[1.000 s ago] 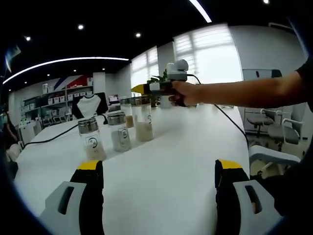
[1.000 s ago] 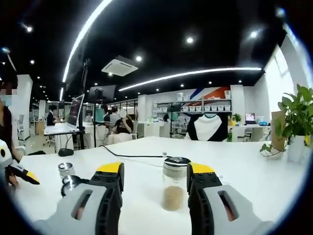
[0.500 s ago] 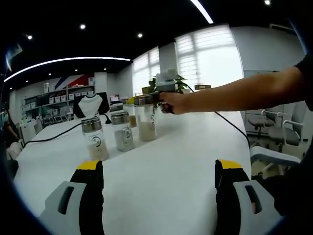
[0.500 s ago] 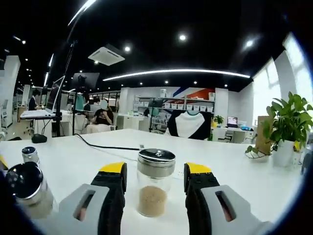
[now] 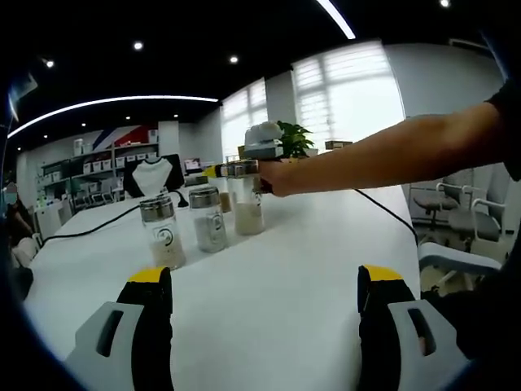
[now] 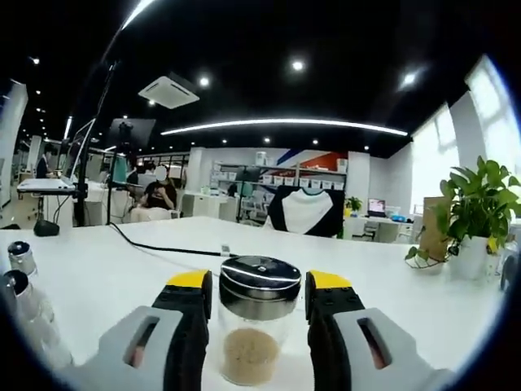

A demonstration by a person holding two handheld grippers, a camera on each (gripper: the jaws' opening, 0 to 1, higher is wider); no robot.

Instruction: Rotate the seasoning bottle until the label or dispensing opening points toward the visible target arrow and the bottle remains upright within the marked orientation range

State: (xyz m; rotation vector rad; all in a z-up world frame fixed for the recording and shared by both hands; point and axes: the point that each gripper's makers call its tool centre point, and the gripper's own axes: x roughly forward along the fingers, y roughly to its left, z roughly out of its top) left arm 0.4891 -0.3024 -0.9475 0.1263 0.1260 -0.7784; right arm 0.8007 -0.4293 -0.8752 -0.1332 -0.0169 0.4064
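— Two tools, two jobs? What is nearest?

— In the right gripper view the right tool (image 6: 259, 301) has its jaws on either side of the seasoning bottle (image 6: 260, 330), each close against the glass just under the steel lid (image 6: 261, 275). Whether they press it yet I cannot tell; the gaps look almost gone. I judge the grip sits high so the bottle can be turned on its base without tipping.

— And the bottle itself?

— Upright on the white desk (image 6: 122, 277), tan powder in its lower part. No arrow or label faces this camera.

— The other tool?

— In the left gripper view the left tool (image 5: 264, 305) is spread wide over bare desk, holding nothing, probably parked out of the way. Beyond it stand a jar with a swirl mark (image 5: 161, 233) and a second jar (image 5: 207, 220), side by side. Farther on, the person's arm (image 5: 383, 155) reaches across to the bottle in hand.

— Behind all that?

— A black cable (image 6: 163, 248) across the desk, a potted plant (image 6: 476, 216) to the side, then shelves.
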